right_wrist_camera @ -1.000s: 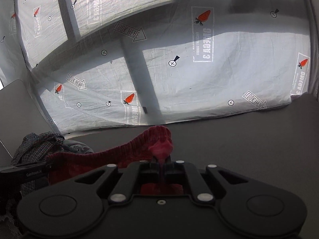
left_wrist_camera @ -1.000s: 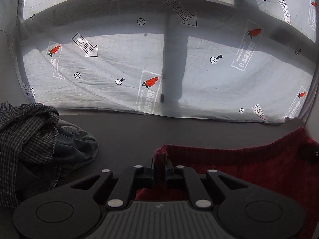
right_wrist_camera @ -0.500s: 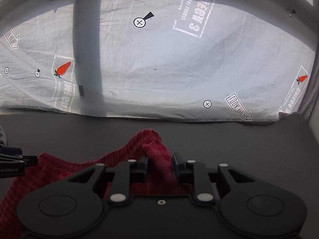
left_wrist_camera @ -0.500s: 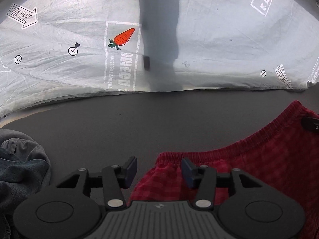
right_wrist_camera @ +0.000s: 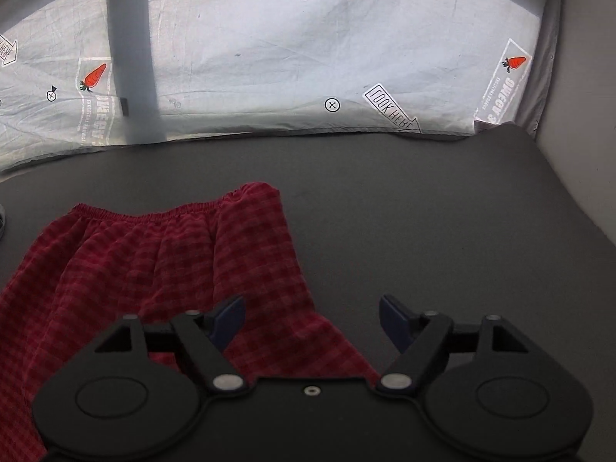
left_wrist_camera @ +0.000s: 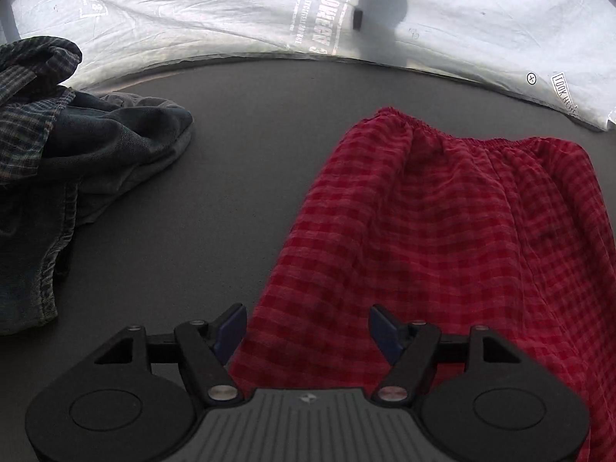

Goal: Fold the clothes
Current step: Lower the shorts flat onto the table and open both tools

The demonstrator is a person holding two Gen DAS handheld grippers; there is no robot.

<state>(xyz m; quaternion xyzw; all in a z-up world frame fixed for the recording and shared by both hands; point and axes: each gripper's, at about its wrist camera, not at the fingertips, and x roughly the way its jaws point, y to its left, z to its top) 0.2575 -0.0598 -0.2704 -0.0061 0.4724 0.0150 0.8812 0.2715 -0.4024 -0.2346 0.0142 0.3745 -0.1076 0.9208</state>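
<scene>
**Red checked garment laid flat, both my grippers let go**

Left wrist view: my left gripper [left_wrist_camera: 307, 325] hangs low over the dark grey table [left_wrist_camera: 238, 161], its blue-padded jaws standing wide apart; they have just been opening, and nothing is pinched between them now. The red checked garment [left_wrist_camera: 442, 231] lies spread on the table beneath and beyond them, its gathered elastic waistband [left_wrist_camera: 481, 136] at the far end and its left edge running back towards me under the jaws. A heap of other clothes, a dark denim piece [left_wrist_camera: 115, 146] under a small-checked shirt [left_wrist_camera: 27, 88], sits well apart on the left. A white printed sheet [left_wrist_camera: 192, 23] hangs behind the table's far edge.

Right wrist view: my right gripper [right_wrist_camera: 312, 317] is likewise spread wide, having just been opening, and holds nothing. The garment [right_wrist_camera: 161, 269] lies to the left, its right edge passing under my left-hand finger [right_wrist_camera: 231, 317], while the right-hand one stands over bare table [right_wrist_camera: 423, 231]. The waistband's right corner [right_wrist_camera: 265, 190] points to the far side.

The cloth looks thin, light and limp, with soft ripples below the elastic. I judge it will sag and crease the moment it is lifted by one point, so it wants two holds at once. The waistband is the thickest, firmest part; its two corners, or the two side edges nearer me, look like the best places to pinch for a fold.
</scene>
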